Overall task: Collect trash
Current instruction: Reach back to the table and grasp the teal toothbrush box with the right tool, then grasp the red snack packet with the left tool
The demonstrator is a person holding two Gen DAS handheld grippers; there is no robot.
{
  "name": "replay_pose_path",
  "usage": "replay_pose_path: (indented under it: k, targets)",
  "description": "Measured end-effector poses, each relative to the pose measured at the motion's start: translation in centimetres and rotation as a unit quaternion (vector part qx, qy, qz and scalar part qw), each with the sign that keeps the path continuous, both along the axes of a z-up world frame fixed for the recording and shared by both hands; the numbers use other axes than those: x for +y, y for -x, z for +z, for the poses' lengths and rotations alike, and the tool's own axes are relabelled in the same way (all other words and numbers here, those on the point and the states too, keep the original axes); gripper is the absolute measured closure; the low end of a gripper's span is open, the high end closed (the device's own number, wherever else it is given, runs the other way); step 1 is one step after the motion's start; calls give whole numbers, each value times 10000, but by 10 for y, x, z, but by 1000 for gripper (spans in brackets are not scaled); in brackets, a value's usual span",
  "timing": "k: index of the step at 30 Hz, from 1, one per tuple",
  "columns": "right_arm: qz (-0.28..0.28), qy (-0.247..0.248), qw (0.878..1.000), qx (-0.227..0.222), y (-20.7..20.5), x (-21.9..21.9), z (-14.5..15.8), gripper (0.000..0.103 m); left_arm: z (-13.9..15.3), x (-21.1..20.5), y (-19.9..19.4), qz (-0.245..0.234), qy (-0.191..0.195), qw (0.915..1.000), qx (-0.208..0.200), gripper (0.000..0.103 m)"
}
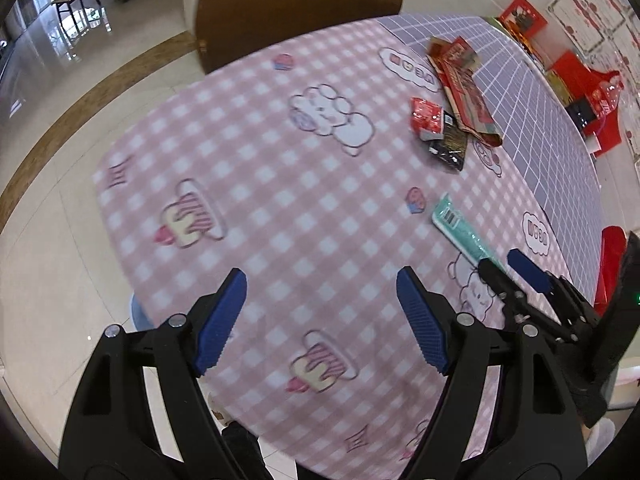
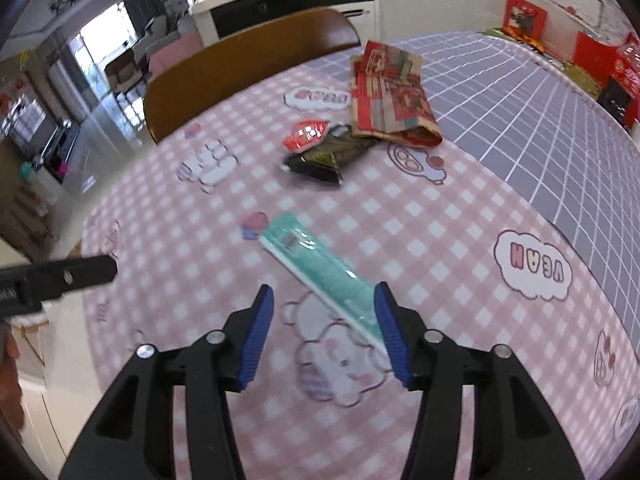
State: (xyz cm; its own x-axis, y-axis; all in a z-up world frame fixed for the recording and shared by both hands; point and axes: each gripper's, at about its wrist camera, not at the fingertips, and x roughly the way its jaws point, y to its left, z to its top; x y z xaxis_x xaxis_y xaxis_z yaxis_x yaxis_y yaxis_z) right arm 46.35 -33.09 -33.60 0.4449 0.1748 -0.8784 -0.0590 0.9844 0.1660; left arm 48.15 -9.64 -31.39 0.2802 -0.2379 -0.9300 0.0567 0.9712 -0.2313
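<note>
L tongs [image 1: 322, 316] gape wide w/ nothing held, over soft pink-check cloth on tabletop [image 1: 256, 152]. R tongs [image 2: 324, 336] part-open, empty, above flat teal wrapper [image 2: 320, 268]. Crinkly red packet [image 2: 306, 134], glossy black pouch [image 2: 328, 156], creased red-brown bag [image 2: 392, 100] clustered beyond.

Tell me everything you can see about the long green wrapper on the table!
The green wrapper is a long, flat, shiny teal packet, like plastic film, with a white strip along one edge and a small label near its far end. It lies flat and slanted on the pink checked tablecloth, over a bear drawing. Its near end sits beside a blue pad of the open right tool; contact is unclear.
</note>
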Motion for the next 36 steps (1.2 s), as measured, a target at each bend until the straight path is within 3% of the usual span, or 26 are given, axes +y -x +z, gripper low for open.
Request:
replay_pose_path:
  k: [9, 11, 15, 18, 25, 27, 28, 31, 36]
  targets:
    - [656, 177, 9976, 147, -6, 1, -19, 50, -3, -27, -22, -44, 54, 10000, 72, 27]
    - [691, 214, 9973, 101, -8, -3, -21, 68, -4, -32, -28, -37, 102, 9999, 103, 27]
    - [775, 110, 9969, 67, -9, -13, -18, 80, -7, -43, -41, -70, 121, 9998, 121, 27]
    - [666, 36, 9978, -12, -7, -24, -12, 102, -8, -54, -50, -172, 94, 9998, 76, 27]
    - [-34, -379, 9992, 147, -15, -66, -12, 102, -12, -83, -86, -361, 182, 9991, -119, 27]
    - [-10, -775, 9968, 193, -20, -70, -11, 102, -15, -88, -94, -397, 151, 9990, -140, 27]
    - [-38, -865, 9960, 213, -22, -71, -10, 99, -16, -90, -98, -407, 138, 9990, -151, 27]
    - [-113, -951, 9953, 157, -24, -64, -8, 61, -20, -95, -109, -377, 108, 9990, -198, 27]
    - [118, -834, 9963, 179, -30, -41, -13, 61, -28, -99, -120, -367, 30, 9992, -164, 27]
